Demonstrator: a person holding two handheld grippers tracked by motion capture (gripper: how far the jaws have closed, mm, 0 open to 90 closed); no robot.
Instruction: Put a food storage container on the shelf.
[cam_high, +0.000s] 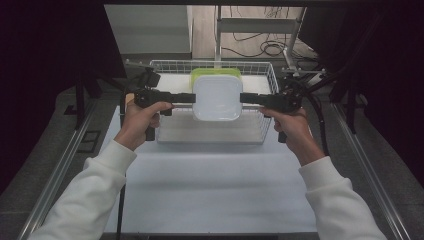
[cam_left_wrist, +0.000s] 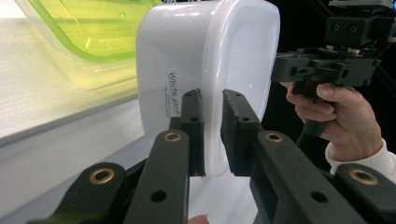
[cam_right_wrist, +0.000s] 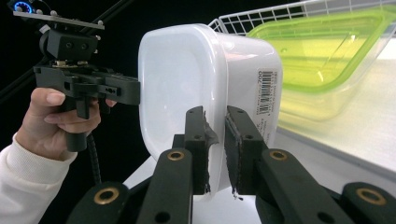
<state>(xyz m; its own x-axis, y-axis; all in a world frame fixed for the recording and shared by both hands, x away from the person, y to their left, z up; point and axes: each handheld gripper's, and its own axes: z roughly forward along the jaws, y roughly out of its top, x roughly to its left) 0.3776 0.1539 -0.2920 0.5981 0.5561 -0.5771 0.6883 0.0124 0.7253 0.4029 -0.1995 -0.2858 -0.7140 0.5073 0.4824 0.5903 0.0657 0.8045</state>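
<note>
A wire basket (cam_high: 212, 67) sits under and behind the 2 grippers. In it lies a green box (cam_high: 215, 73) with a clear lid, just behind the jaws. Nothing stands between the jaws and this box.

The white box (cam_high: 217, 97) hangs in the air between the 2 grippers, above the basket. I cannot tell what is inside it.

The left gripper (cam_high: 191, 97) has its jaws almost closed, pinching the rim on 1 side of the white box. The right gripper (cam_high: 243, 98) pinches the rim on the other side the same way. The white table (cam_high: 210, 185) lies below.
</note>
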